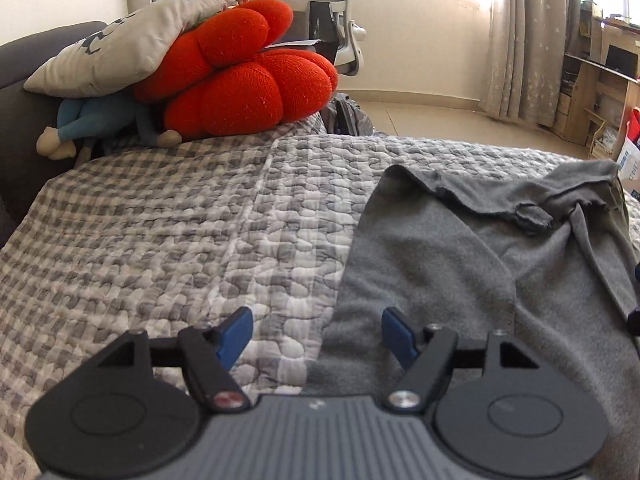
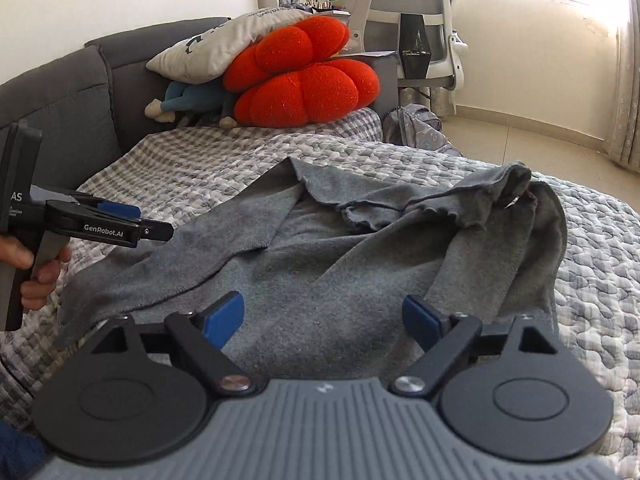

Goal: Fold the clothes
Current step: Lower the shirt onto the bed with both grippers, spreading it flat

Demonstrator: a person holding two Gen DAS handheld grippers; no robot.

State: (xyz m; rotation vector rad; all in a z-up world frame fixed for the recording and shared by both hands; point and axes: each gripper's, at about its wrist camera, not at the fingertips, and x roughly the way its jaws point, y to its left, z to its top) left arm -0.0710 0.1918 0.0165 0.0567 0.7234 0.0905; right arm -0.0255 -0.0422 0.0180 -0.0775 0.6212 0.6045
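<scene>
The grey garment lay spread but rumpled on the quilted bed cover, with one long part stretched out toward the left and its frilled edge turned over at the far side. It was not yet a neat fold; I judge the step in hand was to lay it out and choose new places to take hold. The next move probably called for gripping an edge or corner of the garment and carrying it across the body of the cloth. The right hand-held gripper was tilted down over the near part of the garment, its blue pads wide apart and nothing between them. The left hand-held gripper was at the left border of the garment, also spread, with only cloth and cover below it. In the right wrist view a hand held the handle of the left tool, just left of the garment. Beyond the garment, at the head of the bed, rested a red cushion, and a grey pillow lay on top of it.
</scene>
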